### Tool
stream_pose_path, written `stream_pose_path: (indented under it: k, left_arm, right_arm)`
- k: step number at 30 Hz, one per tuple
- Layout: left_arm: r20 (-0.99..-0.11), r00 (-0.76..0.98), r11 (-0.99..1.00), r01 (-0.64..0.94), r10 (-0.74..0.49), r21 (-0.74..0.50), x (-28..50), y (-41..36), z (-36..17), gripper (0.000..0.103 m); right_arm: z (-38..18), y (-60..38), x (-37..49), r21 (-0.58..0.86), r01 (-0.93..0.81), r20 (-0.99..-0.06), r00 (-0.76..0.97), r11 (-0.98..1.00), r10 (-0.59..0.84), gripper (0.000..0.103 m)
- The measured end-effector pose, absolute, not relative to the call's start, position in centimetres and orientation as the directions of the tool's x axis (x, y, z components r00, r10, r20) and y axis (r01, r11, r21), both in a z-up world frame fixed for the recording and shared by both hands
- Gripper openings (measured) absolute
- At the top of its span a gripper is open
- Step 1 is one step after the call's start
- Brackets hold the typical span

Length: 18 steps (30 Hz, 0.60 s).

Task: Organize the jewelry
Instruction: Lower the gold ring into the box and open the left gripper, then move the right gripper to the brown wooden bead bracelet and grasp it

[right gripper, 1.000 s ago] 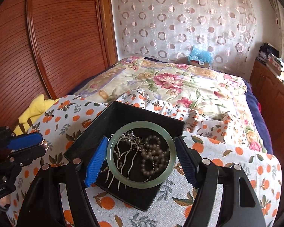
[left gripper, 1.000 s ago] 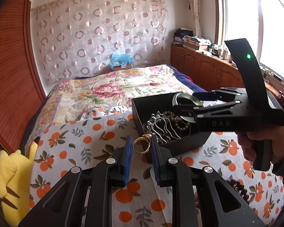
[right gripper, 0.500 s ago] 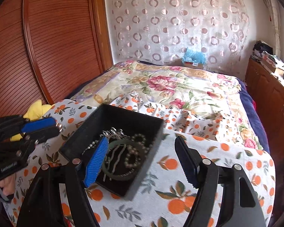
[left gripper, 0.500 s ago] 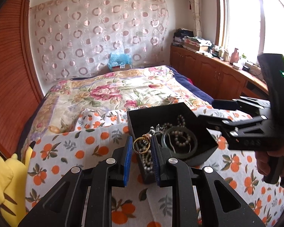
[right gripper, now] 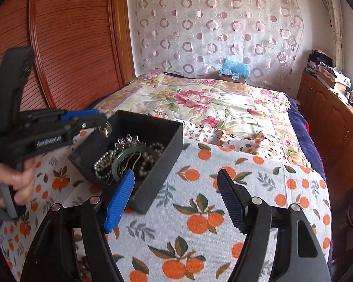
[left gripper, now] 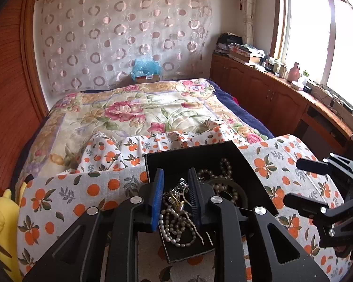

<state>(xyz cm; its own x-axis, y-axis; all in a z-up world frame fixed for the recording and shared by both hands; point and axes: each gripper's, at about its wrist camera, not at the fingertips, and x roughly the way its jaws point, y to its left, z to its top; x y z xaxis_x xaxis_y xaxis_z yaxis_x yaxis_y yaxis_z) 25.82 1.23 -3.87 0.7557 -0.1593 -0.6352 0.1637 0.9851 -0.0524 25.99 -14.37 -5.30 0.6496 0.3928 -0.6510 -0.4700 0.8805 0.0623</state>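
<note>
While the left gripper [left gripper: 175,196] hangs over the black box [right gripper: 169,141], its fingers [left gripper: 157,197] are opening with nothing pinched; a gold ring [left gripper: 176,203] lies below among pearls [left gripper: 174,225]. Right gripper [right gripper: 176,199], just right of the box, stands wide and empty. A green bangle [right gripper: 120,158] rests inside the box. The floral bed [right gripper: 211,108] lies beyond the box.

The near wall of the black box [left gripper: 254,164] is hidden behind the left hand-held gripper [left gripper: 175,197], whose jaws are opening above the jewelry; whether the gold ring [left gripper: 176,203] still touches a pad cannot be told. Inside the box, the green bangle [right gripper: 122,157] is partly buried under pearl strands [left gripper: 174,225]. Right of the box, the right hand-held gripper [right gripper: 176,199] is cut off by the left view's edge.
</note>
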Motion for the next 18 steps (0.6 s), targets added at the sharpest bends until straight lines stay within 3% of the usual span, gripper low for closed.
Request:
stream_pose_path:
  k: [2, 6, 11, 14, 16, 18]
  left_arm:
    - [-0.625, 0.764, 0.985, 0.165, -0.161, -0.052, 25.4, 1.2, -3.6, 0.035]
    - [-0.619, 0.768, 0.984, 0.174, -0.16, -0.039, 24.0, 1.0, -3.0, 0.037]
    - [-0.61, 0.772, 0.98, 0.194, -0.178, -0.042, 21.2, 1.1, -2.8, 0.048]
    - [-0.622, 0.763, 0.978, 0.206, -0.179, -0.029, 19.4, 0.9, -3.2, 0.048]
    - [-0.625, 0.758, 0.976, 0.218, -0.185, -0.024, 18.0, 0.9, -3.6, 0.058]
    - [-0.624, 0.757, 0.973, 0.228, -0.195, -0.027, 16.7, 0.9, -3.9, 0.06]
  right_arm:
    - [-5.6, -14.6, 25.6, 0.066, -0.47, -0.65, 0.649, 0.88, 0.395, 0.075]
    - [-6.1, -15.1, 24.7, 0.075, -0.464, -0.653, 0.646, 0.883, 0.395, 0.075]
    - [-6.8, -15.6, 22.7, 0.098, -0.47, -0.666, 0.624, 0.877, 0.409, 0.075]
    - [-7.2, -15.5, 21.2, 0.099, -0.483, -0.679, 0.606, 0.87, 0.414, 0.064]
    - [-7.5, -15.5, 20.0, 0.099, -0.494, -0.686, 0.595, 0.864, 0.419, 0.06]
    - [-7.8, -15.3, 18.8, 0.094, -0.512, -0.695, 0.58, 0.854, 0.424, 0.054]
